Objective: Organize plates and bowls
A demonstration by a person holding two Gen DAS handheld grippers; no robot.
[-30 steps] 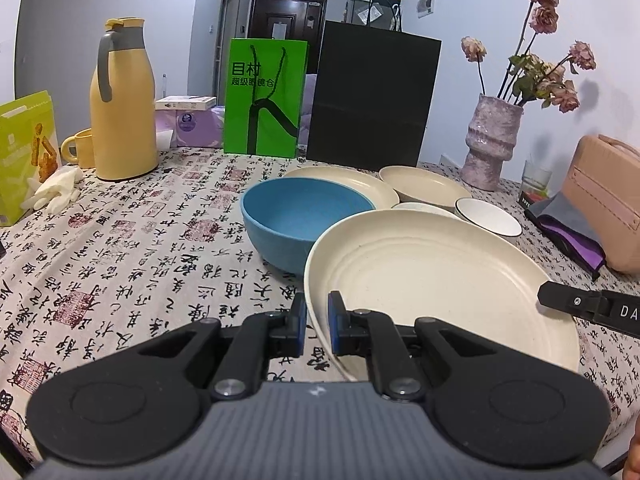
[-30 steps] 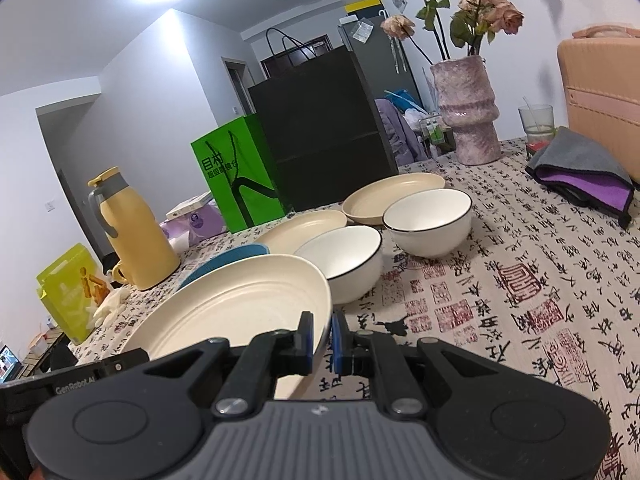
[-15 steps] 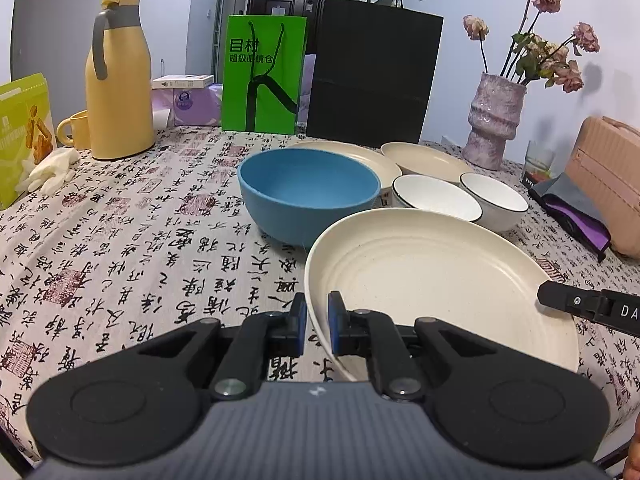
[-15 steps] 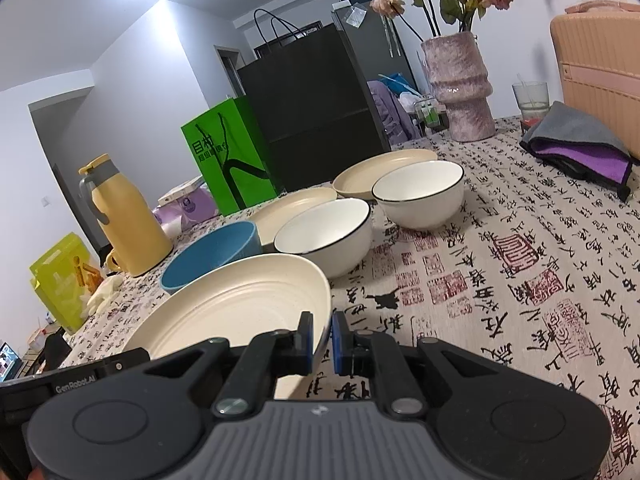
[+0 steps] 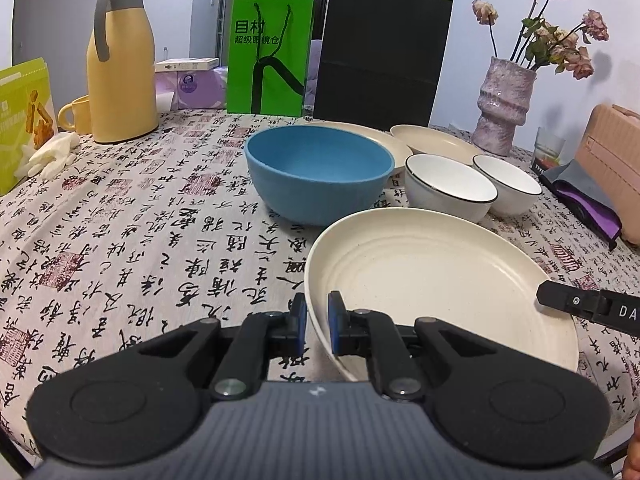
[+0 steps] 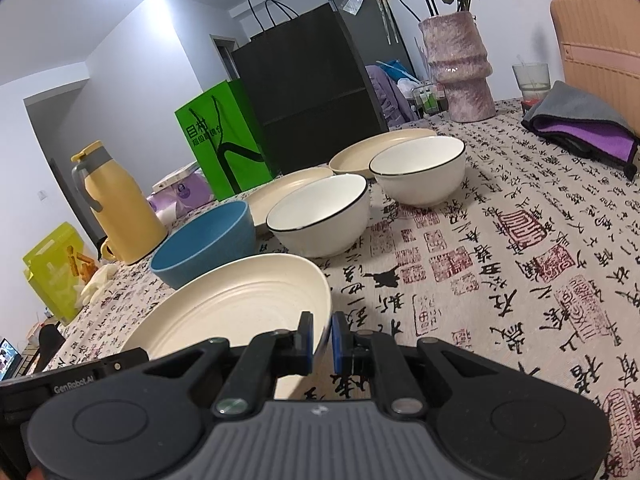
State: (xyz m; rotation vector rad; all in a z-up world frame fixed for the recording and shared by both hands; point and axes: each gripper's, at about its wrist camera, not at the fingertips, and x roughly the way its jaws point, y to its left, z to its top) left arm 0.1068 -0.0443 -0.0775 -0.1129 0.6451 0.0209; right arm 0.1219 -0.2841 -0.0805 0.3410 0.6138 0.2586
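A large cream plate (image 5: 432, 280) (image 6: 236, 312) is held low over the patterned tablecloth by both grippers. My left gripper (image 5: 317, 320) is shut on its left rim, and my right gripper (image 6: 322, 340) is shut on its right rim. Behind the plate stand a blue bowl (image 5: 318, 172) (image 6: 204, 244) and two white black-rimmed bowls (image 5: 450, 188) (image 5: 508, 186) (image 6: 320, 216) (image 6: 420, 168). Two more cream plates (image 5: 360, 132) (image 5: 436, 142) (image 6: 288, 192) (image 6: 360, 152) lie further back.
A yellow jug (image 5: 120, 64) and mug (image 5: 74, 114) stand at the back left beside a green packet (image 5: 24, 120). Green bag (image 5: 270, 56), black bag (image 5: 380, 48) and pink vase (image 5: 502, 106) line the back. A glass (image 5: 550, 148), purple cloth (image 6: 580, 128) and tan case (image 6: 600, 48) sit right.
Both grippers have come down with the cream plate, which now sits lower and closer to the tablecloth; the bowls behind it show more fully. Both grips are unchanged.
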